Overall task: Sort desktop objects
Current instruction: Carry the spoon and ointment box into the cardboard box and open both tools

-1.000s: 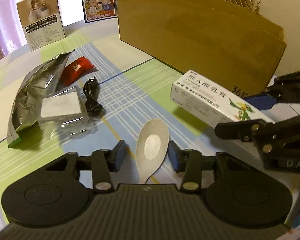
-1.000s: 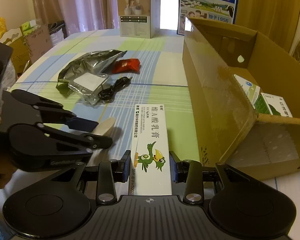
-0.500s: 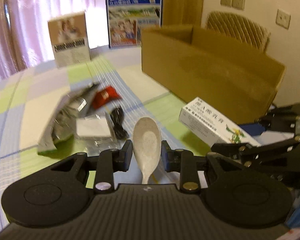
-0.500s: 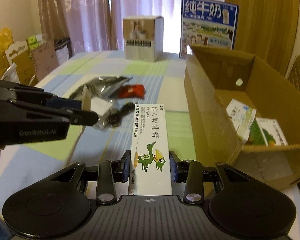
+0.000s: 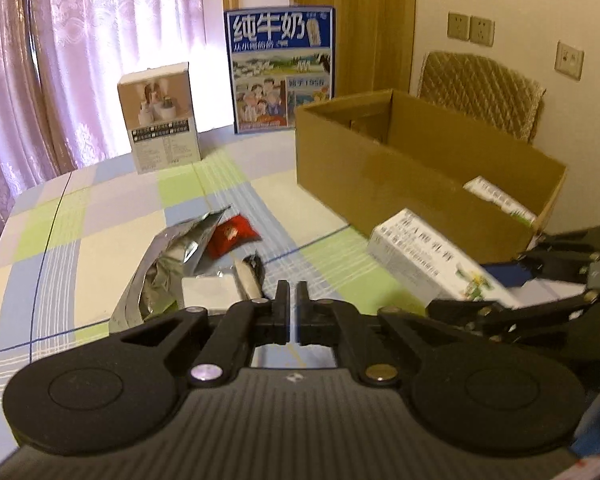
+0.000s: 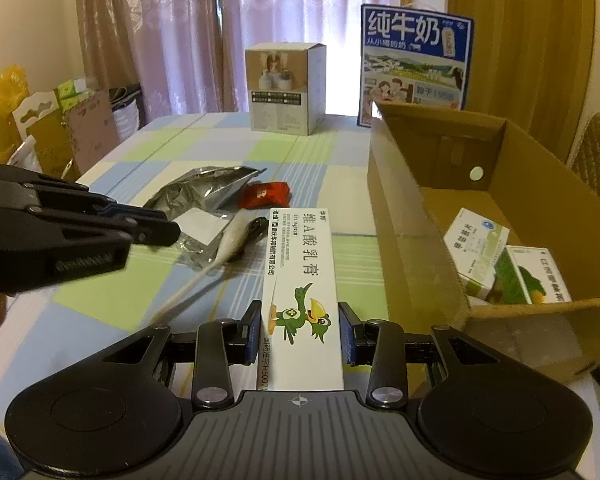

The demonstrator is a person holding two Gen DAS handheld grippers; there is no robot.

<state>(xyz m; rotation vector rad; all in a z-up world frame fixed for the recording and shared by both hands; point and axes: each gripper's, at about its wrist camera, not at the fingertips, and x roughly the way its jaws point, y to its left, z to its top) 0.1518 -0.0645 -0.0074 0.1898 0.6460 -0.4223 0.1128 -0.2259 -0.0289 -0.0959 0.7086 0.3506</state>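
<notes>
My left gripper (image 5: 291, 292) is shut with nothing between its pads; the right wrist view shows it (image 6: 160, 226) raised at the left. The white spoon (image 6: 230, 242) is blurred just below and beyond its tips, free of the jaws, its bowl near the clear pack; from the left wrist only a bit of the spoon (image 5: 248, 280) shows. My right gripper (image 6: 300, 332) is shut on the long white ointment box (image 6: 300, 264) with a green bird, held above the table beside the open cardboard box (image 6: 420, 240). The left wrist view has the ointment box (image 5: 416, 260) at the right.
Two medicine boxes (image 6: 476, 248) lie inside the cardboard box (image 5: 380, 176). A silver foil bag (image 5: 164, 268), red packet (image 5: 232, 234), clear pack with a white pad (image 5: 208, 294) and black cable (image 6: 256, 224) lie mid-table. A white carton (image 5: 160, 120) and milk carton (image 5: 280, 68) stand at the back.
The left jaws closed all the way and the spoon slipped out from between them, now off to the left. The left gripper rose and tilted up; the right rose slightly with its box.
</notes>
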